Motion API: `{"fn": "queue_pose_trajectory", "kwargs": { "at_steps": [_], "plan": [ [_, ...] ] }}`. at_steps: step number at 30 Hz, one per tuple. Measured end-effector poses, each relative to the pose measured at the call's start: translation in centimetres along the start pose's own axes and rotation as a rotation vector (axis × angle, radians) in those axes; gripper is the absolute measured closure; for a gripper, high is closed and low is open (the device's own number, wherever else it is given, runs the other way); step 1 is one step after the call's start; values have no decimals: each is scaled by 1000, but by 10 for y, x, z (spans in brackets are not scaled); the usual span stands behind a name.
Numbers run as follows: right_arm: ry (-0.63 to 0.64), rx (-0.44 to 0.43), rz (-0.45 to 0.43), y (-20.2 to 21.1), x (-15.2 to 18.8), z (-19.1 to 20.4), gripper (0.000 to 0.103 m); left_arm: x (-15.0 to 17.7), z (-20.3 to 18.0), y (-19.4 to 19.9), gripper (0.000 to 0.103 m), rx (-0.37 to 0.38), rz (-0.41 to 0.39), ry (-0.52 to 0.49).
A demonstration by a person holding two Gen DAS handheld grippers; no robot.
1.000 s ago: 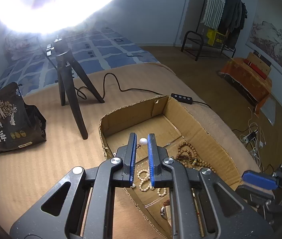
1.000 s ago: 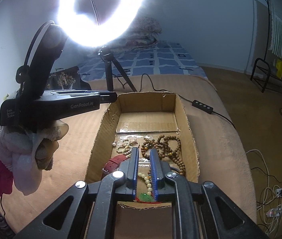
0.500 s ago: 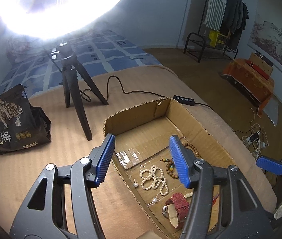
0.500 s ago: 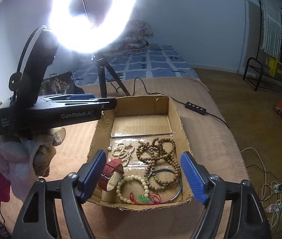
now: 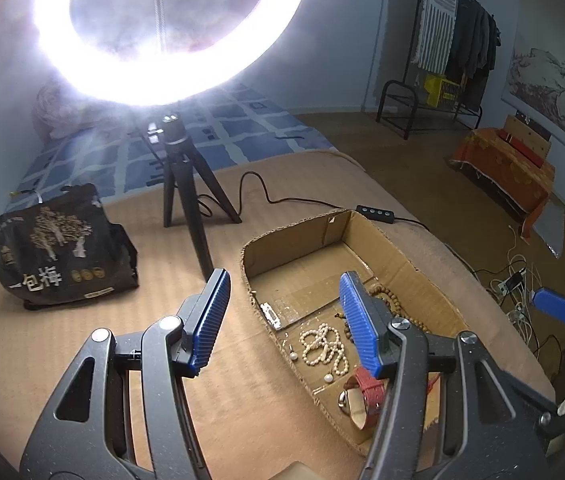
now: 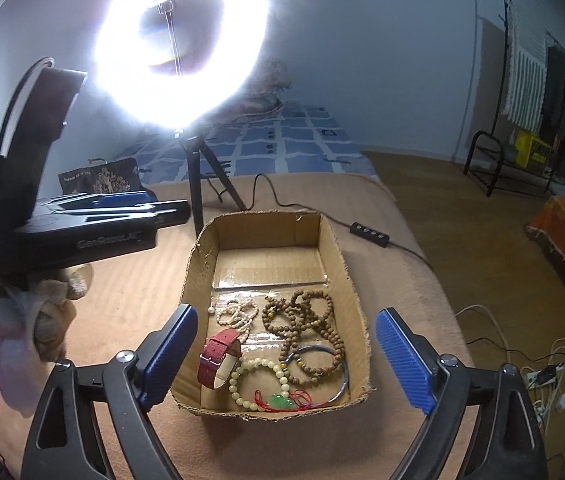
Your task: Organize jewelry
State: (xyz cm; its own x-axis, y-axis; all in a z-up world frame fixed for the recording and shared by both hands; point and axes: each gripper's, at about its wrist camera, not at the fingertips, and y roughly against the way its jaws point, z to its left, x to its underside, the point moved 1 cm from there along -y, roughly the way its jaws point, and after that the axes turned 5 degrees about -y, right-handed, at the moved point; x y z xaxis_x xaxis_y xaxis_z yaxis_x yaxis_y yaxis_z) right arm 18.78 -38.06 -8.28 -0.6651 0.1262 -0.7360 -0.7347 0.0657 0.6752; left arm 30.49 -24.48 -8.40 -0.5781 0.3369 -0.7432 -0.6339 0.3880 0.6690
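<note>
The left gripper (image 5: 282, 320) hangs above the near edge of the cardboard box (image 5: 398, 258), its jaws apart and holding nothing. Below lie a pearl strand (image 5: 324, 346) and a red watch strap (image 5: 370, 392) — wooden beads (image 5: 388, 294) sit further in.

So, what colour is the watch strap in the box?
Red, with a pale lining; the watch strap shows best in the right wrist view.

Left claw (image 5: 282, 320), right claw (image 6: 286, 360): black frames, blue ribbed pads, silver screws; pale glove (image 6: 6, 320).
</note>
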Motion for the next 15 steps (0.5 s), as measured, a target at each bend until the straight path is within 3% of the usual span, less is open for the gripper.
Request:
{"fn": "queue_pose_trajectory", "kwargs": {
  "at_steps": [11, 15],
  "plan": [
    [20, 55, -65, 40, -4, 15, 9, 8, 7, 65, 44, -30, -58, 7],
    [8, 74, -94, 58, -3, 19, 3, 16, 9, 97, 32, -35, -86, 9]
  ]
}}
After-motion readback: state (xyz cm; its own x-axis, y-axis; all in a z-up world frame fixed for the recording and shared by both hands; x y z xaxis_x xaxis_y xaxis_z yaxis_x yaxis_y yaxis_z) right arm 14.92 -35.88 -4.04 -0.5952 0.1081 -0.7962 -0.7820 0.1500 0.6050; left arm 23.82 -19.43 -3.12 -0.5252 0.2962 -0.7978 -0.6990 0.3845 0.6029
